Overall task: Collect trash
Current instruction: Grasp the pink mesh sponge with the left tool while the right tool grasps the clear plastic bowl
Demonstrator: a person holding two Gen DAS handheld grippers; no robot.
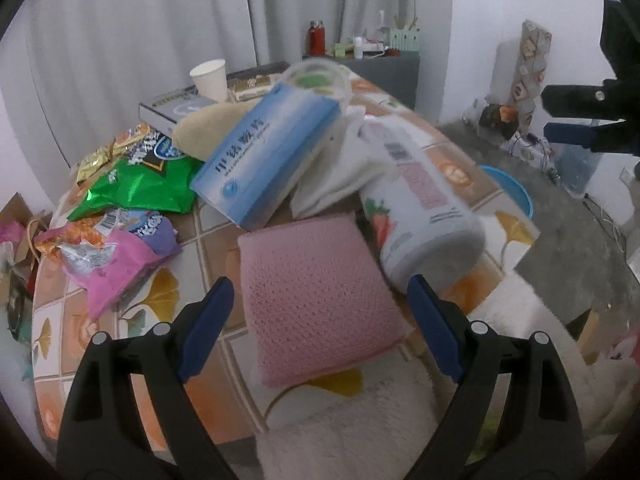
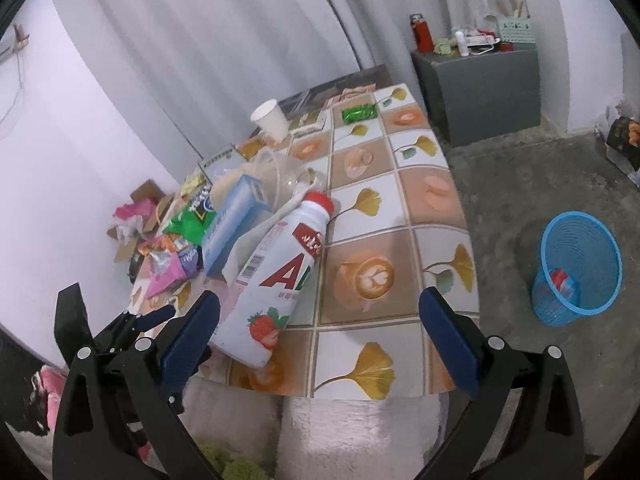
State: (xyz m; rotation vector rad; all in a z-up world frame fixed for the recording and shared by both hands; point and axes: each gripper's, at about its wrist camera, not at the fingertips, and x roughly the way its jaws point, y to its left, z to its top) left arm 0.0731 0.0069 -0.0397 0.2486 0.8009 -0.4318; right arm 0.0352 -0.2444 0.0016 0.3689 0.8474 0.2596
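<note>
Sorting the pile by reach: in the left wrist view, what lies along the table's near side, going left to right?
Pink wrapper → pink knitted cloth → white strawberry bottle, lying on its side.

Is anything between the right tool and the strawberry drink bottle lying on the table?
Nothing visible: the open right tool faces the strawberry drink bottle directly, with only bare tablecloth nearby.
</note>
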